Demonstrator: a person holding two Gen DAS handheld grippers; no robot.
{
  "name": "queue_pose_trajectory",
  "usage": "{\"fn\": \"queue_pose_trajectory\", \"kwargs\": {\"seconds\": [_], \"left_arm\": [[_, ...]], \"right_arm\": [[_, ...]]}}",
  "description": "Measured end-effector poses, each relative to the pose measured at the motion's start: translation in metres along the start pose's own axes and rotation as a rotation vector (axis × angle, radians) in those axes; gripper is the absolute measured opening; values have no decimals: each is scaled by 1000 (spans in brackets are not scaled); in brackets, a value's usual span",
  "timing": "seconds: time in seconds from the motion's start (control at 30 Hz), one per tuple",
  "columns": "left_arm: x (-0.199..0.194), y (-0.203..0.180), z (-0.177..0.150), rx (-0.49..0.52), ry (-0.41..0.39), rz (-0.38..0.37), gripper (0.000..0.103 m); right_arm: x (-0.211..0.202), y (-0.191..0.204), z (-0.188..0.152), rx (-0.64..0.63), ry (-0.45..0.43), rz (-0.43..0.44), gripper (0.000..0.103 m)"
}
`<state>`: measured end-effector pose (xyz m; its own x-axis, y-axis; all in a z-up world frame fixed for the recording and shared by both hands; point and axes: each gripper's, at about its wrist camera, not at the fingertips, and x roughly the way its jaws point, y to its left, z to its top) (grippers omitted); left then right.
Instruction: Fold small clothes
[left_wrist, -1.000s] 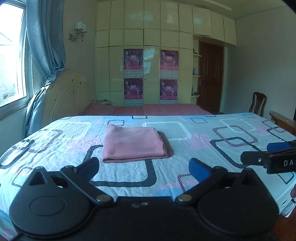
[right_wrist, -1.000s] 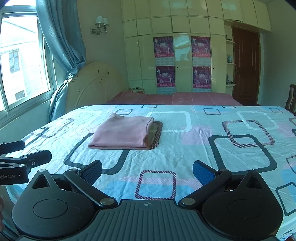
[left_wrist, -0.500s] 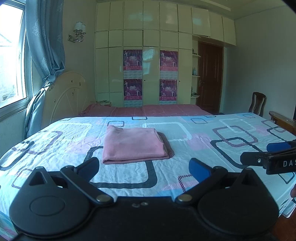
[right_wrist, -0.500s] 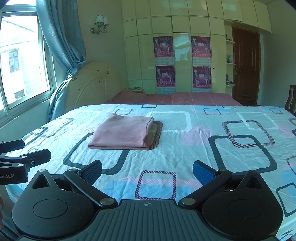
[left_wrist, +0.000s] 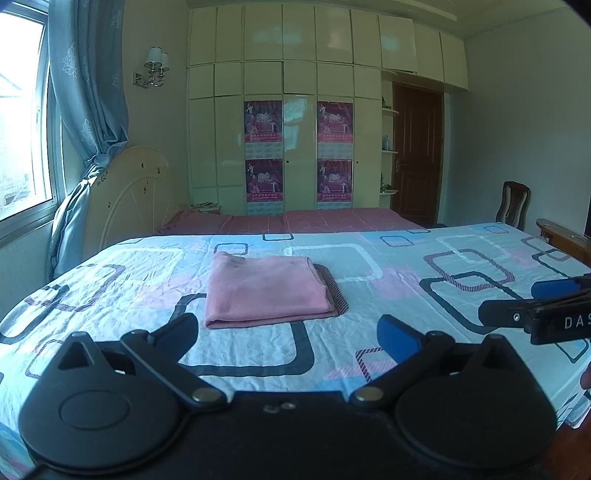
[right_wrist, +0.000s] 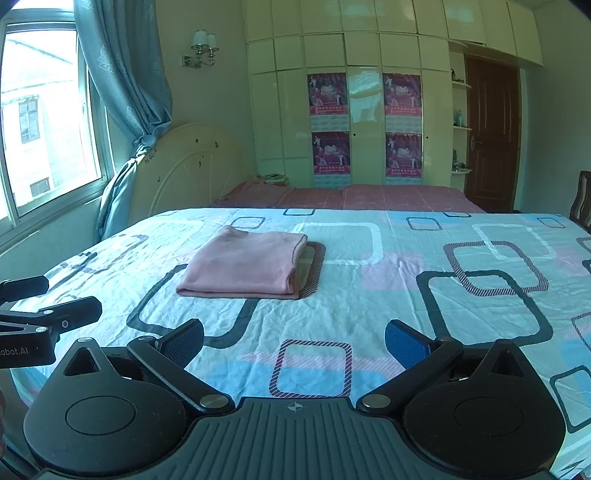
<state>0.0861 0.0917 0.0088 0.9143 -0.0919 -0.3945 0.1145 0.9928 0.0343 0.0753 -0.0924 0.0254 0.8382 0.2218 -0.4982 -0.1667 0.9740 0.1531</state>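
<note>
Pink folded garment (left_wrist: 267, 290) on bedsheet (left_wrist: 369, 295), both grippers' fingers apart (chair (left_wrist: 512, 205) fully visible leftside only)

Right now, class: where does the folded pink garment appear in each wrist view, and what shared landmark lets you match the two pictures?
Left wrist view: the folded pink garment lies just left of centre on the bedsheet, beyond the open left gripper.
Right wrist view: it lies left of centre, beyond the open right gripper.
Shared landmark: the cream headboard beside the blue curtain.
</note>
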Motion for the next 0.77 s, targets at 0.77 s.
{"fn": "queue_pose_trajectory", "kwargs": {"seconds": [0.77], "left_arm": [[1, 3, 1, -9, -16, 1, 102]], "right_arm": [[7, 0, -1, -20, 12, 8, 103]]}}
